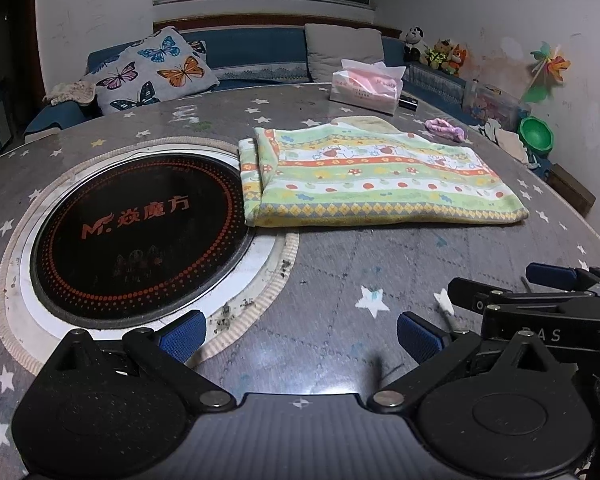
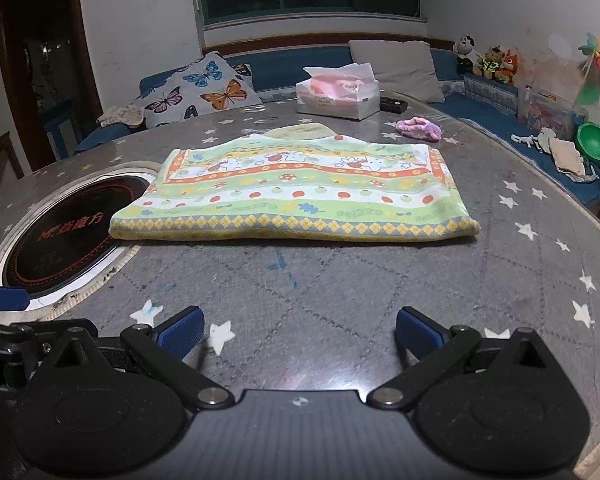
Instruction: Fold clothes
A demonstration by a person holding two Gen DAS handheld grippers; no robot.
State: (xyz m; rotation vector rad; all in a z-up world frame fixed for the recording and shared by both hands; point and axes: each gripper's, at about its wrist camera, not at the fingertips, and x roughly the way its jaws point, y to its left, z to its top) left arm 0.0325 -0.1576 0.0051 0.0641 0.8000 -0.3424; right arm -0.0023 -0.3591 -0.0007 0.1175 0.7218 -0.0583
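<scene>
Left wrist view: left claw (image 1: 300, 334) spread wide, nothing between its blue pads, low over the star-print counter (image 1: 340, 264). Folded patterned cloth (image 1: 372, 178) lies flat ahead, its left edge overlapping the rim of the round black induction cooktop (image 1: 136, 236). Right claw (image 1: 540, 292) sits at right edge; can't tell its jaw state here. Tissue pack (image 1: 366, 90) and pink scrunchie (image 1: 446, 128) beyond the cloth.

Right wrist view: right claw (image 2: 298, 330) released, empty, apart from the cloth (image 2: 296, 196), which lies centered ahead on the counter (image 2: 340, 280). Cooktop (image 2: 68, 232) at left, tissue pack (image 2: 338, 94) behind, butterfly pillow (image 2: 200, 90) on the sofa.
</scene>
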